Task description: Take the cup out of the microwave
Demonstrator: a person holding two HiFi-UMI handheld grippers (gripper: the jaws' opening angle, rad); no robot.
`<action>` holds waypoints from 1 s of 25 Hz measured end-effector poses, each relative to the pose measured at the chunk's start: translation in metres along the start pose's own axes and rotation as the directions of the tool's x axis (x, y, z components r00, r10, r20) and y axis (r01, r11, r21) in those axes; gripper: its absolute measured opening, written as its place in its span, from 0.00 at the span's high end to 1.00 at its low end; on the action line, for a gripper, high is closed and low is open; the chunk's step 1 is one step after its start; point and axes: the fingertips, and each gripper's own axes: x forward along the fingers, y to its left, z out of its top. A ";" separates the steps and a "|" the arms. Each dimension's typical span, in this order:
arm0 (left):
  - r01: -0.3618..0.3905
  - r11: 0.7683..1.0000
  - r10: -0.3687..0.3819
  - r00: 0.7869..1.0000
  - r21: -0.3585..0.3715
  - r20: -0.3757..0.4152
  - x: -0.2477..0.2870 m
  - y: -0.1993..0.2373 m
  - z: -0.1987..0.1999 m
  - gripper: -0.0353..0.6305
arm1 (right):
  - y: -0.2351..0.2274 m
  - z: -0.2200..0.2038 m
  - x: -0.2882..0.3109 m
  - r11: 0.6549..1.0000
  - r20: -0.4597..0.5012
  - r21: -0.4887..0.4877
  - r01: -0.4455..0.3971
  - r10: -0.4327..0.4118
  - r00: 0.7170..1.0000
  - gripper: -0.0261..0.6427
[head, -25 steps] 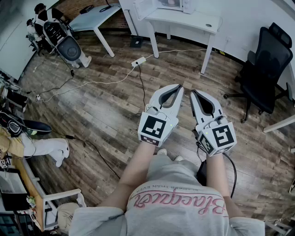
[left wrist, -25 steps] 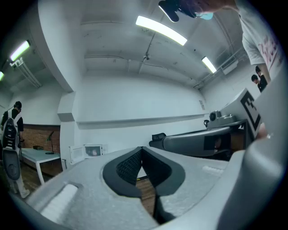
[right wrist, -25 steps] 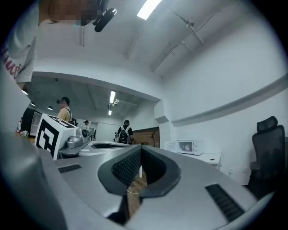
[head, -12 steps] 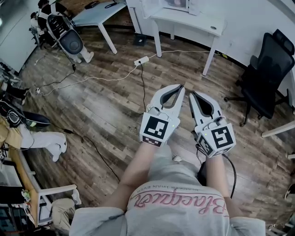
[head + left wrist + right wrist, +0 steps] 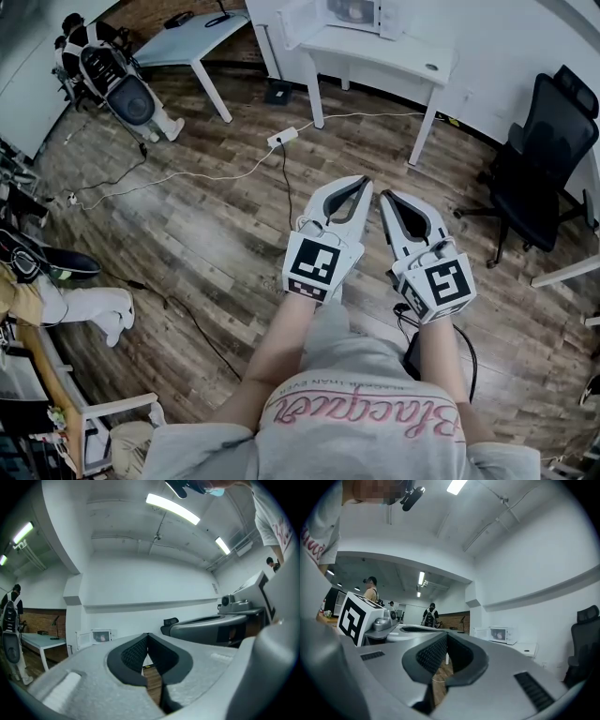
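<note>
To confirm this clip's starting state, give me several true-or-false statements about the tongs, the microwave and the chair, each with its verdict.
The left tongs are shut and empty. True.
The right tongs hold a cup. False: they are shut on nothing.
The white box-shaped microwave has its door open. True.
That microwave stands on the white rectangular table. True.
The black mesh-backed office chair is on the person's left. False: on their right.

Bright, even room light — ceiling tube lamps (image 5: 171, 507) glaring, fisheye-bent edges — dark corners, soft shadows.
</note>
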 end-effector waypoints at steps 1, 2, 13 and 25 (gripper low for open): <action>0.007 1.000 -0.007 1.000 -0.003 0.002 0.005 0.004 0.000 0.94 | -0.003 -0.001 0.006 1.000 -0.005 -0.006 0.003 -0.003 1.000 0.94; 0.014 1.000 -0.014 1.000 -0.006 0.004 0.010 0.009 0.000 0.94 | -0.007 -0.001 0.013 1.000 -0.008 -0.009 0.004 -0.004 1.000 0.94; 0.016 1.000 -0.015 1.000 -0.022 0.019 0.063 0.074 -0.006 0.94 | -0.058 -0.005 0.078 0.997 -0.005 0.011 0.076 -0.076 0.997 0.94; 0.052 0.998 -0.052 0.999 -0.023 0.009 0.105 0.140 -0.024 0.94 | -0.081 -0.013 0.156 0.994 -0.019 0.021 0.107 -0.107 0.994 0.94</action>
